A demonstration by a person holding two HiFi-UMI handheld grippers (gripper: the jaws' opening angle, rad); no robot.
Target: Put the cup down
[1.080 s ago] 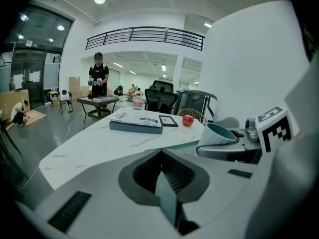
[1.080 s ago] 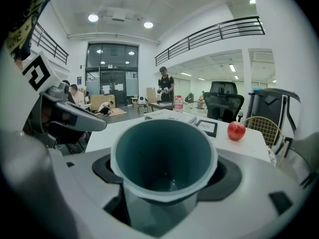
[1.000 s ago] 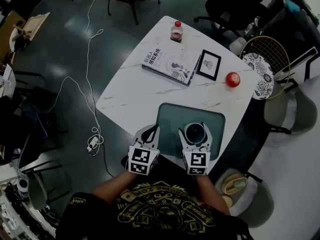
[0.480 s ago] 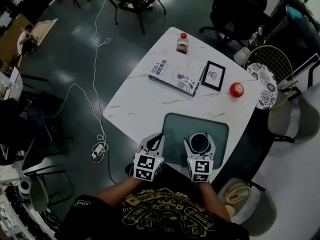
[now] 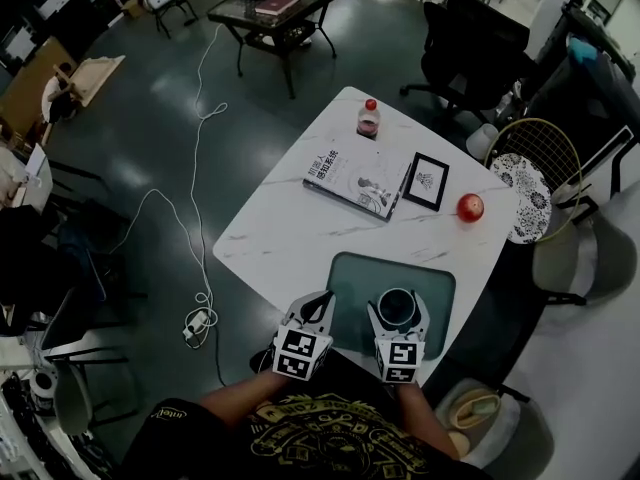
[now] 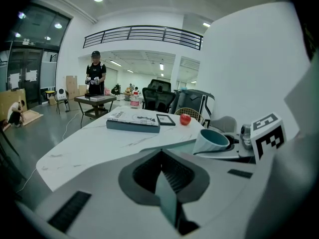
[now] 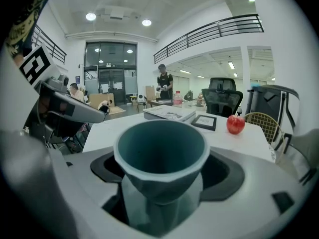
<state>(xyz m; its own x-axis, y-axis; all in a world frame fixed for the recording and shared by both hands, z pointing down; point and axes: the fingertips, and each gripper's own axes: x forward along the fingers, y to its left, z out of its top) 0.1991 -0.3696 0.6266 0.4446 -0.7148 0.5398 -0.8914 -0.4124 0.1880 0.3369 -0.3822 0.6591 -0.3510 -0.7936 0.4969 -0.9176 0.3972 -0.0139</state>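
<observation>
- Right gripper (image 5: 398, 311): jaws have just been opening and stand apart around the cup (image 7: 160, 148).
- Cup stands upright on the mat (image 5: 350, 276), seemingly released.
- Left gripper (image 5: 322, 301): jaws together, empty.

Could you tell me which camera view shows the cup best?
The right gripper view: the cup fills the centre, rim and hollow inside plain. The head view shows it small from above on the teal mat; the left gripper view shows its side, at the right.
</observation>
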